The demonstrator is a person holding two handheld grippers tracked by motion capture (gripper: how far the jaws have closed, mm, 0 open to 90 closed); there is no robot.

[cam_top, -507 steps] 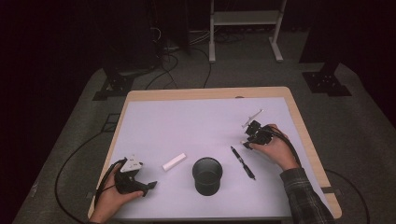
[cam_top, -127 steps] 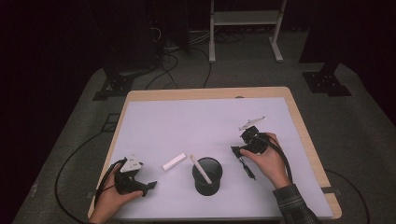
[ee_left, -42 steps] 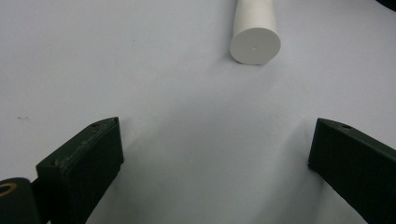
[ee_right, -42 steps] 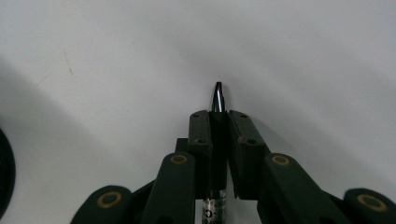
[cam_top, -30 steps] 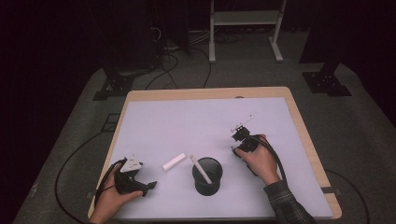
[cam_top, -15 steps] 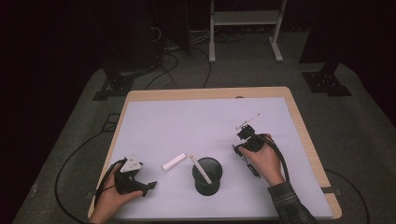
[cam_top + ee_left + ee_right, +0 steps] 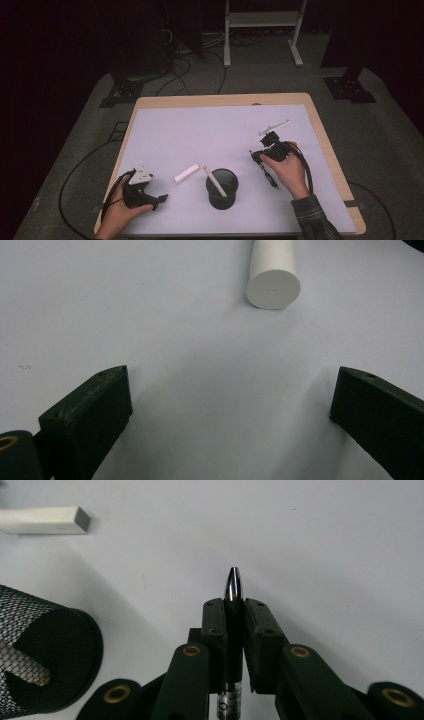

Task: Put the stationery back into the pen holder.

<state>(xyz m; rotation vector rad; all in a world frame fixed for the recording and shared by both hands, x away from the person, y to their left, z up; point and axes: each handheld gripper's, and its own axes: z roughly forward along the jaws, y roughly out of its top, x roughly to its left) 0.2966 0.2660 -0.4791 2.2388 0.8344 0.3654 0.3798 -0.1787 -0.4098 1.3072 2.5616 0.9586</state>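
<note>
High view first: the right gripper (image 7: pixel 263 156) is sitting over the right side of the white table (image 7: pixel 220 125), jaws clamped on a black pen (image 7: pixel 269 176) that's sticking out along the hand toward the person. Just left of it, near the front edge, a black cup-shaped pen holder (image 7: pixel 222 189) is standing upright with a pale stick (image 7: pixel 214 180) leaning inside it. A small white block (image 7: pixel 186 173) is lying just beside the holder on its left. The left gripper (image 7: pixel 159 199) is resting on the front left corner.

Left gripper view: its jaws are standing wide apart with nothing between them, just smooth matte tabletop. A white cylinder (image 7: pixel 273 274) with a flat round end is lying ahead of them.

Right gripper view: the pen (image 7: pixel 233 630) is looking slim and glossy black, with a shiny chrome cone tip poking past the jaws and a silver band lower down. The pads are squeezing it from both sides. The holder (image 7: pixel 42 657) is showing as fine wire mesh, and the white block (image 7: pixel 44 520) is looking rectangular with crisp edges.
</note>
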